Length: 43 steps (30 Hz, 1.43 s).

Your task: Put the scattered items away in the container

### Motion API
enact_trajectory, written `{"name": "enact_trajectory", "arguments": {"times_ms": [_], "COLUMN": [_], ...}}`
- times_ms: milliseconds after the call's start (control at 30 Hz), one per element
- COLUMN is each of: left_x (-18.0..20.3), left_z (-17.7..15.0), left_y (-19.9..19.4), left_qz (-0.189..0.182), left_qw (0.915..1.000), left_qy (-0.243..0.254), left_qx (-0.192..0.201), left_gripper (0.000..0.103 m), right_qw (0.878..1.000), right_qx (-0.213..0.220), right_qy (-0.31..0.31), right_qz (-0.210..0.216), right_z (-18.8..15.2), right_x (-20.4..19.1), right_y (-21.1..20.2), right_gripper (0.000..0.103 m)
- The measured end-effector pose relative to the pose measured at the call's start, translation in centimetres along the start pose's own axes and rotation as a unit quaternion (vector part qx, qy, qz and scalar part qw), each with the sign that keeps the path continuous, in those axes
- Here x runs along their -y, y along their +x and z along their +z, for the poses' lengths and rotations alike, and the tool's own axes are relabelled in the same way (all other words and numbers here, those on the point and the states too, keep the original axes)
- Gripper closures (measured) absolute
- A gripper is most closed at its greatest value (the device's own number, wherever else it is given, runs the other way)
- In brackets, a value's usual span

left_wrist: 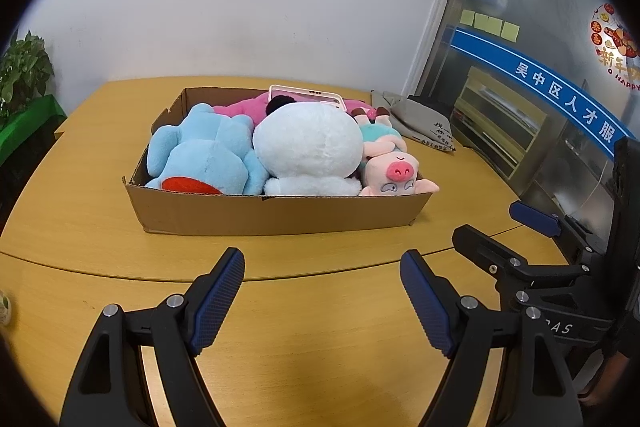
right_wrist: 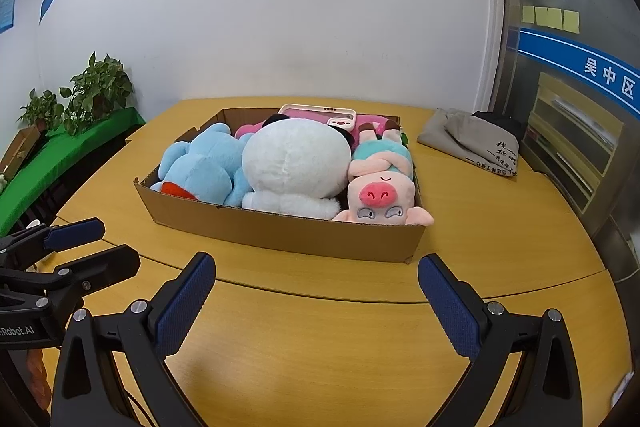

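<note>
A shallow cardboard box (left_wrist: 276,215) (right_wrist: 288,233) stands on the wooden table. Inside lie a blue plush (left_wrist: 200,155) (right_wrist: 200,167), a big white plush (left_wrist: 308,147) (right_wrist: 296,163), a pink pig plush (left_wrist: 394,171) (right_wrist: 380,191), a pink plush (left_wrist: 244,105) and a pink-and-white case (left_wrist: 306,95) (right_wrist: 316,113) at the back. My left gripper (left_wrist: 322,303) is open and empty, in front of the box. My right gripper (right_wrist: 316,307) is open and empty, also in front of the box. Each shows in the other's view: the right gripper (left_wrist: 504,231) and the left gripper (right_wrist: 96,243).
A grey cloth bag (left_wrist: 424,125) (right_wrist: 476,139) lies on the table to the right of the box. Potted plants (right_wrist: 96,91) stand on a green-covered shelf (right_wrist: 80,143) at the left. A glass cabinet (right_wrist: 572,131) is at the right. The wall is behind the table.
</note>
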State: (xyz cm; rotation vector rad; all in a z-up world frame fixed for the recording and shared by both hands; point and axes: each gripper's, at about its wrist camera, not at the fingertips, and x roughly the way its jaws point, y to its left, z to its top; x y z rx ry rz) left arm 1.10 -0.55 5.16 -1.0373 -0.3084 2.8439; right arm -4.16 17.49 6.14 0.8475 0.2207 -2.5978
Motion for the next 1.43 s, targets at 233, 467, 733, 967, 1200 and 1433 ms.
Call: {"name": "enact_trajectory", "arguments": {"times_ms": [233, 467, 733, 967, 1200, 1433], "left_x": [-0.3, -0.1, -0.2, 0.5, 0.9, 0.7], "left_z": [-0.3, -0.8, -0.9, -1.3, -1.6, -1.6], "left_y": [0.3, 0.4, 0.6, -0.2, 0.0, 0.0], "left_qz": [0.004, 0.032, 0.014, 0.078, 0.083, 0.087], "left_qw": [1.0, 0.9995, 0.9997, 0.9965, 0.9965, 0.9961], "left_qy": [-0.002, -0.003, -0.022, -0.023, -0.008, -0.01], "left_qx": [-0.004, -0.002, 0.001, 0.02, 0.014, 0.012], "left_gripper": [0.023, 0.023, 0.023, 0.022, 0.022, 0.022], "right_qw": [1.0, 1.0, 1.0, 1.0, 1.0, 1.0], "right_qx": [0.002, 0.005, -0.001, -0.005, -0.006, -0.008], "right_qy": [0.005, 0.012, 0.011, 0.01, 0.008, 0.01], "right_qz": [-0.002, 0.001, 0.0, 0.003, 0.0, 0.001], "right_z": [-0.2, -0.8, -0.8, -1.0, -1.0, -1.1], "right_x": [0.0, 0.2, 0.1, 0.1, -0.2, -0.1], "right_y": [0.1, -0.1, 0.0, 0.2, 0.4, 0.4], "right_gripper": [0.0, 0.0, 0.0, 0.0, 0.0, 0.0]}}
